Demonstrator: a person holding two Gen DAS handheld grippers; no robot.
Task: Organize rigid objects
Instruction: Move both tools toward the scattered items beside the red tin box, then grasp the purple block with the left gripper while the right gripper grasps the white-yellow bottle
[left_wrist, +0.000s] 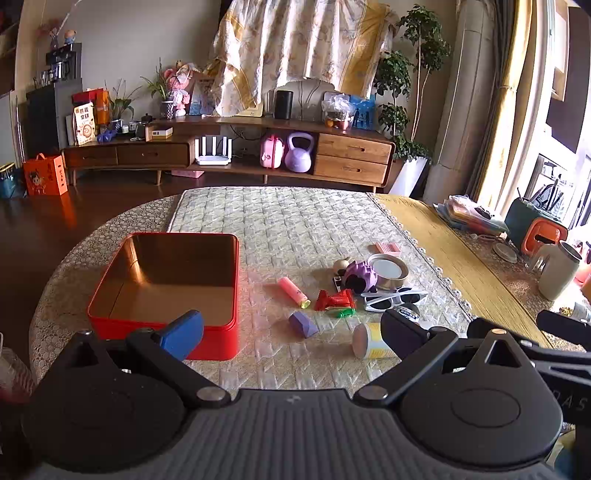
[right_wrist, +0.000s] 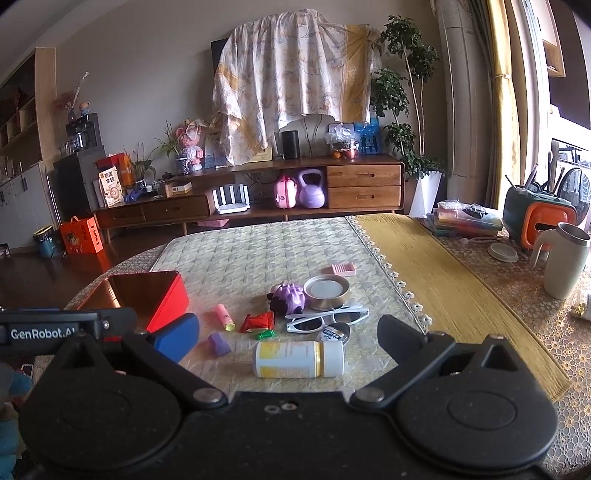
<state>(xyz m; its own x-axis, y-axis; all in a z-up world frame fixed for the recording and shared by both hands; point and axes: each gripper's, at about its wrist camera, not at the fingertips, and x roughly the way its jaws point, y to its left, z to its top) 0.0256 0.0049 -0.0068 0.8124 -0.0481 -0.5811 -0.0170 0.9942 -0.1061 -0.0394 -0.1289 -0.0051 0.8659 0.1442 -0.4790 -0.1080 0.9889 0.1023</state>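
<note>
An empty red tin box (left_wrist: 162, 284) (right_wrist: 155, 295) stands on the quilted mat at the left. To its right lie a pink highlighter (left_wrist: 293, 291) (right_wrist: 224, 315), a purple block (left_wrist: 303, 324) (right_wrist: 219, 343), a red snack wrapper (left_wrist: 334, 300) (right_wrist: 258, 320), a purple toy (left_wrist: 360, 275) (right_wrist: 290, 297), a round tin lid (left_wrist: 388, 269) (right_wrist: 327, 291), white sunglasses (left_wrist: 393, 298) (right_wrist: 327, 316), a pink eraser (left_wrist: 388, 247) (right_wrist: 343, 268) and a white-and-yellow bottle (left_wrist: 369, 340) (right_wrist: 299, 359) on its side. My left gripper (left_wrist: 291, 332) is open above the mat's near edge. My right gripper (right_wrist: 288, 332) is open, with the bottle lying between its fingers' line.
A yellow runner (right_wrist: 436, 280) lies right of the mat. Further right stand a white mug (right_wrist: 563, 262), an orange-and-green holder (right_wrist: 539, 218) and stacked papers (right_wrist: 465, 219). Beyond the table are a wooden TV cabinet (right_wrist: 295, 195) and dark floor.
</note>
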